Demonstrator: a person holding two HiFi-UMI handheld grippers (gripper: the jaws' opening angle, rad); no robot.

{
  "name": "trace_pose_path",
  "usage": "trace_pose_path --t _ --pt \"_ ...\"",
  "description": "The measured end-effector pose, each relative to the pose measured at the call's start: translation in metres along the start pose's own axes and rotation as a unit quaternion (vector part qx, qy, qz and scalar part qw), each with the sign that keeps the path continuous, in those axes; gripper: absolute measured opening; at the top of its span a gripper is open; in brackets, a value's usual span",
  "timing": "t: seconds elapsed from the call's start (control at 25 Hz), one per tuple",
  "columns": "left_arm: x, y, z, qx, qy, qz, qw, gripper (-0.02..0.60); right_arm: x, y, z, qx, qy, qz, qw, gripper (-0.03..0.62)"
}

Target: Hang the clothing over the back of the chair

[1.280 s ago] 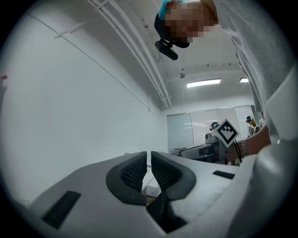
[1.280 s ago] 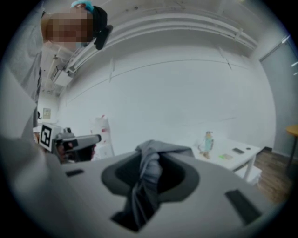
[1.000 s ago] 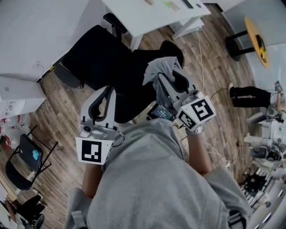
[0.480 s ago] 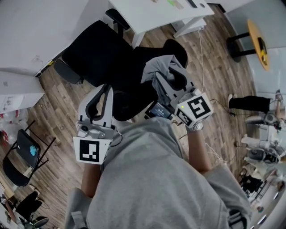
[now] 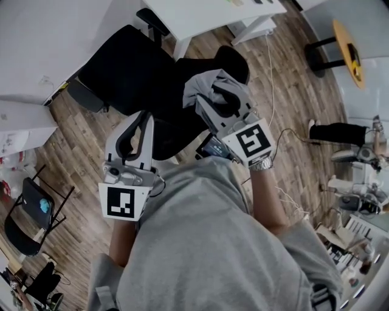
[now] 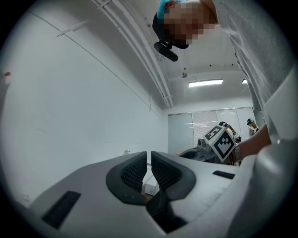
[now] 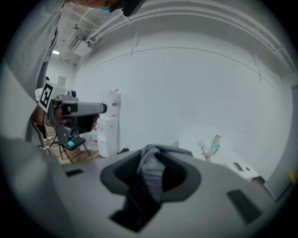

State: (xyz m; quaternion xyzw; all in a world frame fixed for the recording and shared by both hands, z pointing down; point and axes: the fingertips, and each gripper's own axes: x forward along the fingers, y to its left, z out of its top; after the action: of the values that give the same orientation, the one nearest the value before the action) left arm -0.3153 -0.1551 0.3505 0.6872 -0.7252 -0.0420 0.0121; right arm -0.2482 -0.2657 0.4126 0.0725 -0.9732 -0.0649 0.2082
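A black office chair (image 5: 124, 67) stands on the wood floor in front of me in the head view. Grey clothing (image 5: 206, 88) is bunched over its dark back. My right gripper (image 5: 217, 100) reaches over it, shut on a fold of the clothing (image 7: 150, 169) that fills the gap between its pads. Those jaws have just been opening a little with the cloth still between them. My left gripper (image 5: 138, 119) hovers to the left, near the chair back, level. Its pads (image 6: 135, 169) are almost touching with nothing between them.
A white desk (image 5: 200, 15) stands beyond the chair and a white counter (image 5: 36, 42) at the left. A black folding chair (image 5: 30, 212) is at lower left. A round yellow table (image 5: 347, 51), a person's legs (image 5: 340, 130) and floor cables (image 5: 285, 133) lie right.
My right gripper has shifted left and slightly up in the head view with the clothing, and has rolled so that its marker cube faces up more. The left gripper has stayed put.
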Motion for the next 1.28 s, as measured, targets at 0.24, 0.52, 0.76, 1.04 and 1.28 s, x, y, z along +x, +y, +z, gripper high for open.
trace_pose_path --t 0.24,0.52,0.76,1.04,1.28 --pt "-0.003 -0.011 -0.004 -0.002 0.004 -0.005 1.0000 0.057 0.004 0.015 -0.009 -0.075 0.037 0.012 0.996 0.143" --pt "-0.008 -0.015 -0.005 -0.004 0.007 0.009 0.9999 0.057 0.011 0.025 -0.019 -0.129 0.059 0.030 0.989 0.150" --pt "-0.010 -0.010 -0.007 -0.023 0.003 0.021 0.9995 0.057 0.021 0.039 -0.037 -0.197 0.108 0.070 0.972 0.150" --pt "-0.006 -0.015 -0.005 -0.022 0.000 0.018 0.9996 0.057 0.021 0.041 -0.038 -0.199 0.121 0.087 0.969 0.149" --pt "-0.005 -0.015 -0.002 -0.016 -0.003 0.012 0.9998 0.057 0.019 0.043 -0.036 -0.184 0.122 0.101 0.970 0.161"
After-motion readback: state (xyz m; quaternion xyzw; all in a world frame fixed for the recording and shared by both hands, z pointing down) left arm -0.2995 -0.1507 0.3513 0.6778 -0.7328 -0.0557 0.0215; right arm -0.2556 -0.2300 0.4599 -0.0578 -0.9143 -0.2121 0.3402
